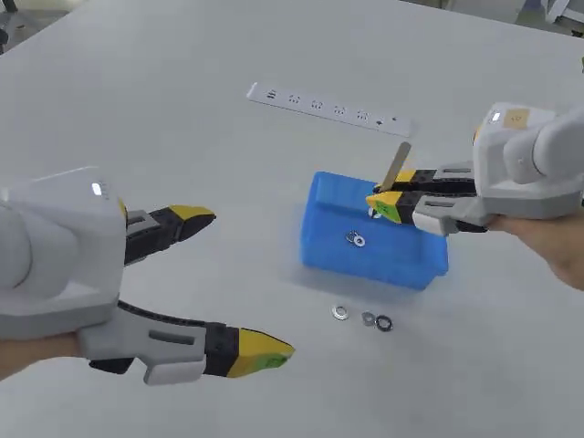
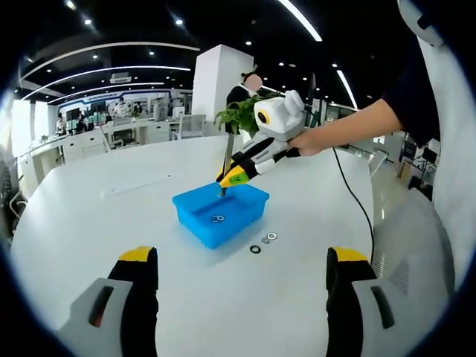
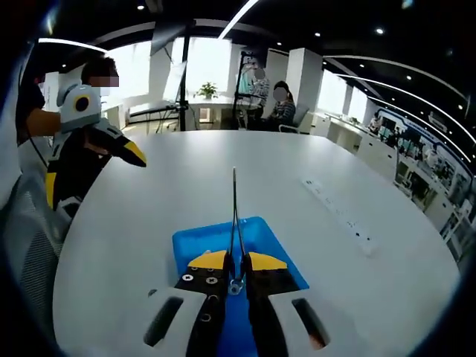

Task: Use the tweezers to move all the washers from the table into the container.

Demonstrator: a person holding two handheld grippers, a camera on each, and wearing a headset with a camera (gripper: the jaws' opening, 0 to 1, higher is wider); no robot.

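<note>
My right gripper [image 1: 381, 206] has its jaws clamped on the tweezers [image 1: 398, 164], and their tip hangs down inside the blue container [image 1: 420, 260], near its far wall. I judge this to be the drop-off step, though I cannot tell whether the tip holds anything. At least one washer [image 1: 356, 240] lies in the container, and three washers [image 1: 368, 318] lie on the surface [image 1: 182, 109] just outside its near wall. My left gripper [image 1: 244, 283] hovers well to the side, jaws wide apart and empty. Next I'd ease the squeeze, lift the tip over the wall, and bring it down on the nearest ring.
</note>
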